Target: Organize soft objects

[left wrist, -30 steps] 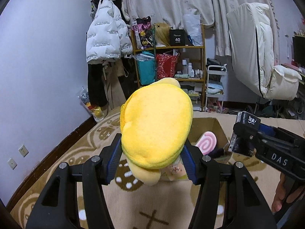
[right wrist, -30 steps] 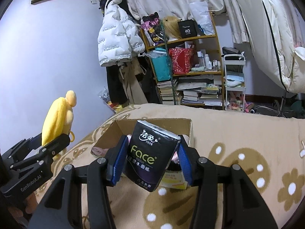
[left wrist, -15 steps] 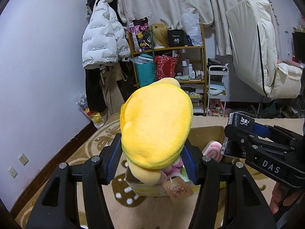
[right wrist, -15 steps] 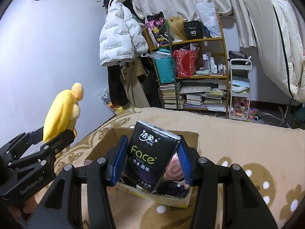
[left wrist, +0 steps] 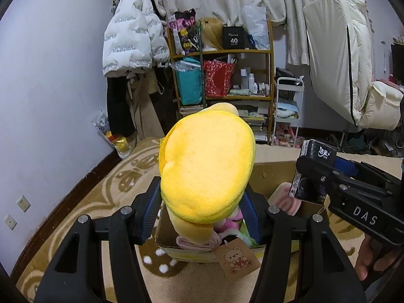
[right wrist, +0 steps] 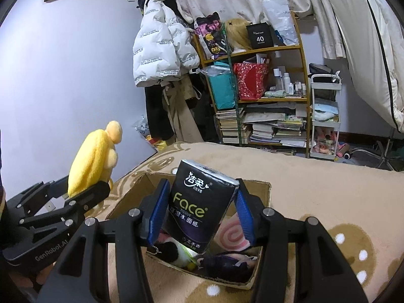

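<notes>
Left wrist view, left to right: the white puffer jacket [left wrist: 133, 43] hung at upper left of the frame; the left gripper [left wrist: 202, 204] filled the lower centre, its blue-padded jaws pressed against the sides of the yellow plush toy [left wrist: 207, 169], which was held above the near edge of the cardboard box [left wrist: 272, 174]. A bear-printed paper tag [left wrist: 236, 260] dangled below the toy. At right of the frame, the right gripper [left wrist: 318, 176] carried the black tissue pack [left wrist: 317, 154] over the box.

Right wrist view, left to right: the yellow plush toy [right wrist: 93, 159] stood at left of the frame in the left gripper; the right gripper [right wrist: 202, 214] occupied the lower centre, jaws clamped on the black tissue pack [right wrist: 202, 209] above the open cardboard box [right wrist: 262, 189], beside a pink spiral cushion [right wrist: 232, 237] lying inside. The box sat on the beige patterned carpet [right wrist: 328, 189]. A cluttered wooden shelf [right wrist: 262, 96] stood in the upper right.
</notes>
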{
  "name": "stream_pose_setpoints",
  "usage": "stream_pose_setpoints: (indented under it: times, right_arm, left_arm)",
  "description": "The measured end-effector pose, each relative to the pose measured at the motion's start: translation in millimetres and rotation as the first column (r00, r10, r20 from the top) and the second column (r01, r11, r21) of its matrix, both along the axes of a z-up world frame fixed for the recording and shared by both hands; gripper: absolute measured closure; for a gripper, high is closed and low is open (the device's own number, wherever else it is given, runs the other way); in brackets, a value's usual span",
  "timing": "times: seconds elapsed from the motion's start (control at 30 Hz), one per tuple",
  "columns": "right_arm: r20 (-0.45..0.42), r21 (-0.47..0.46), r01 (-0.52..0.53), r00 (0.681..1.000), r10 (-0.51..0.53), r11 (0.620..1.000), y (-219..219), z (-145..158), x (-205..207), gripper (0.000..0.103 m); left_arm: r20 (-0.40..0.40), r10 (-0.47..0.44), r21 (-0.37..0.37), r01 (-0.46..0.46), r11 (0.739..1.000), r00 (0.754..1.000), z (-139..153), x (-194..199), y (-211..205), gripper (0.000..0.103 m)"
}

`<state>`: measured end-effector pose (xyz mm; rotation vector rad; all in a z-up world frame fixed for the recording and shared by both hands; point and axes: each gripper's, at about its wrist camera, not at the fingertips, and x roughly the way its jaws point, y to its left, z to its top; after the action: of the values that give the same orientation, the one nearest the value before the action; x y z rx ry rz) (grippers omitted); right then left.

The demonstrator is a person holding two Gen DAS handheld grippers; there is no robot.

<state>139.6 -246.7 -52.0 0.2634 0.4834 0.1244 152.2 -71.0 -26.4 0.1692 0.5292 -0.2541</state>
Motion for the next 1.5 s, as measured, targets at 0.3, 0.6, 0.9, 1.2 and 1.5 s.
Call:
stream_pose_setpoints:
  times: [0.3,0.6,0.9,1.2,1.5]
  right_arm:
    - [-0.048,0.080,-0.018,0.999,0.021,0.997,-7.3,-18.9,10.9,0.047]
    - [-0.072,0.094,-0.019,0.997,0.025,0.995,-9.7,-23.8,11.5,0.046]
    - [-0.062,0.082,-0.008,0.998,0.013,0.997,-9.7,-12.9,0.3,0.045]
    - [-0.040,0.036,0.033,0.999,-0.031,0.999,-11.7,7.4,-31.6,0.025]
    - [-0.007,0.010,0.081,0.997,-0.081,0.997,-13.6,34.5,-71.7,0.000]
  left_arm:
    - [-0.060,-0.014,0.021,0.015,1.000,0.998,-18.4,9.5,-5.9,0.041]
    - [-0.083,0.020,0.041,-0.017,0.999,0.996,-26.1,12.2,-2.8,0.038]
    - [-0.092,0.031,0.039,-0.028,0.999,0.995,-19.2,-5.9,7.4,0.030]
    - [-0.093,0.047,0.014,-0.046,0.999,0.995,-3.4,-35.2,18.3,0.022]
    - [-0.059,0.057,-0.002,-0.057,0.998,0.997,18.5,-69.6,34.2,0.009]
